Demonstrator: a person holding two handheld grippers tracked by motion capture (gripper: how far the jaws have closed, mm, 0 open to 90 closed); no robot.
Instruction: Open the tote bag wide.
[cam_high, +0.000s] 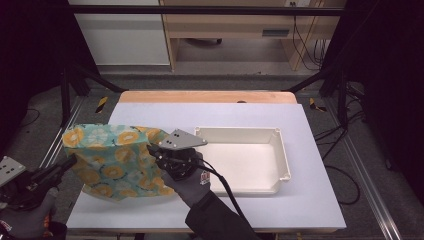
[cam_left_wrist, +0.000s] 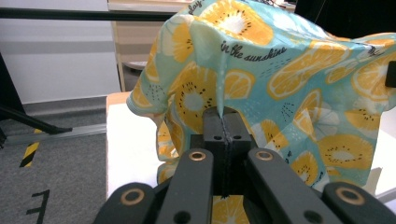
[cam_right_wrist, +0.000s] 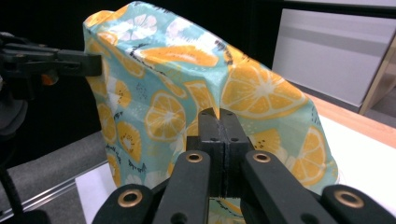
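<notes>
Two grippers pinch the cloth (cam_high: 112, 160) edges, lifted beside tray (cam_high: 282, 150).

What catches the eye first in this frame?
A turquoise cloth printed with orange citrus slices is held up over the table's left side, pinched between the shut left gripper and right gripper. Right of it, an empty white rectangular plastic tray sits on the pale tabletop.

The high view is soft and low in detail, lit from above: the white table (cam_high: 260, 115) is evenly bright while the surroundings from 9 to 3 o'clock fall into near black. Shadows stay faint. Both gripper views are sharper on the cloth (cam_left_wrist: 280, 70); their jaws at 6 o'clock look slightly blurred.
</notes>
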